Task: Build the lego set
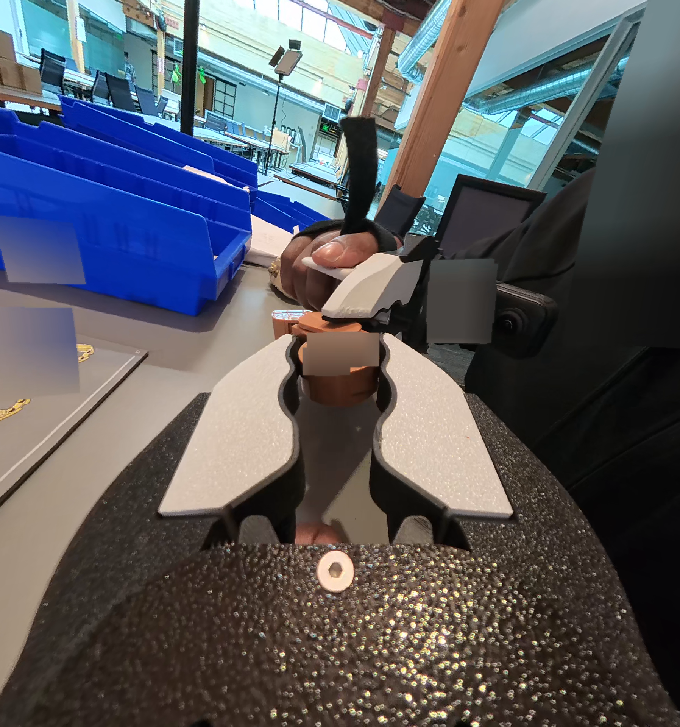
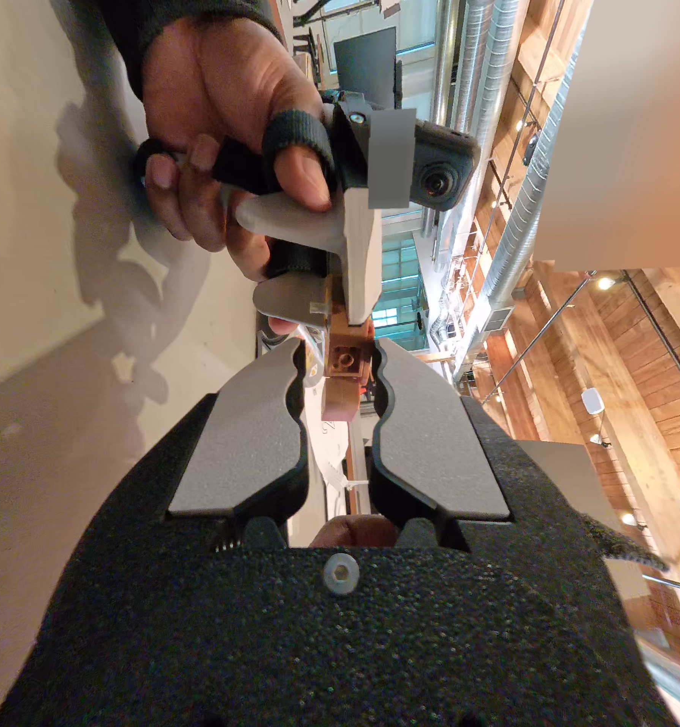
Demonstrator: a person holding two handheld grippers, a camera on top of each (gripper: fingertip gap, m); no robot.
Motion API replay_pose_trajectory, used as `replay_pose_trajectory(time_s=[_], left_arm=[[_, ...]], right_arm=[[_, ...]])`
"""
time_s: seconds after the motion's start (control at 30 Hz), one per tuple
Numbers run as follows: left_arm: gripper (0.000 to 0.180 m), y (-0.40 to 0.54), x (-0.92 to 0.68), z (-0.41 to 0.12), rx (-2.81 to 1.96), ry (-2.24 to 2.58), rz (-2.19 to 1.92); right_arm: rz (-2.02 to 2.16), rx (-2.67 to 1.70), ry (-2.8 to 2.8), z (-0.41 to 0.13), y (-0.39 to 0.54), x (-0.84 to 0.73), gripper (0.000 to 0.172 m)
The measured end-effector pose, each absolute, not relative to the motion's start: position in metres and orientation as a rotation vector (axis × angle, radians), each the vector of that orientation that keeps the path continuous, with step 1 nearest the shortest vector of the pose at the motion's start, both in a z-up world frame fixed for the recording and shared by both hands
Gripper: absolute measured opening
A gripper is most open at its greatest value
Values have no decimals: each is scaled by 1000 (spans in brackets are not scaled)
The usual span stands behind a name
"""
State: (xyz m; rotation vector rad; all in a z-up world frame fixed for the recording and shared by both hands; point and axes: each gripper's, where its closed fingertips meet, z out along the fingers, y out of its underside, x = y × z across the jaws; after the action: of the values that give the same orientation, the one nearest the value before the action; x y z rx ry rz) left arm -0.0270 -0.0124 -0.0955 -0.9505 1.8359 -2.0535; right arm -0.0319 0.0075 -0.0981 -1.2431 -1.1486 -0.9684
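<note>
At the left, blue bins [image 1: 114, 236] and a dark board [image 1: 55, 413] with gold markings are seen on the grey desk [image 1: 212, 354]. In the middle, an orange plastic part [image 1: 338, 387] is clenched over the desk by the left claw [image 1: 336, 369], both pads pressed on its round body. From the right it is met by the right claw [image 2: 338, 369], turned on its side. The part's square end lies between the fingers, but a gap is seen at one pad, so this claw is judged released.

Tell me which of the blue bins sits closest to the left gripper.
The front blue bin: its end corner comes nearest the left gripper, while the other bins line up behind it, farther away.
</note>
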Motion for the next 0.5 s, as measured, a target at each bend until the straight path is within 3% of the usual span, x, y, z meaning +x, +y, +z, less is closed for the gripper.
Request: replay_pose_trajectory(time_s=[0.23, 0.33, 0.5], left_arm=[[36, -13, -27, -99, -953, 1862, -2019], [36, -16, -27, -103, -955, 1900, -1978], [36, -16, -26, -104, -952, 1905, -1940]], right_arm=[[-877, -1283, -1123, -103, 8, -34, 35], [-856, -1284, -1105, -102, 7, -34, 20], [-819, -1292, -1114, -103, 7, -34, 20]])
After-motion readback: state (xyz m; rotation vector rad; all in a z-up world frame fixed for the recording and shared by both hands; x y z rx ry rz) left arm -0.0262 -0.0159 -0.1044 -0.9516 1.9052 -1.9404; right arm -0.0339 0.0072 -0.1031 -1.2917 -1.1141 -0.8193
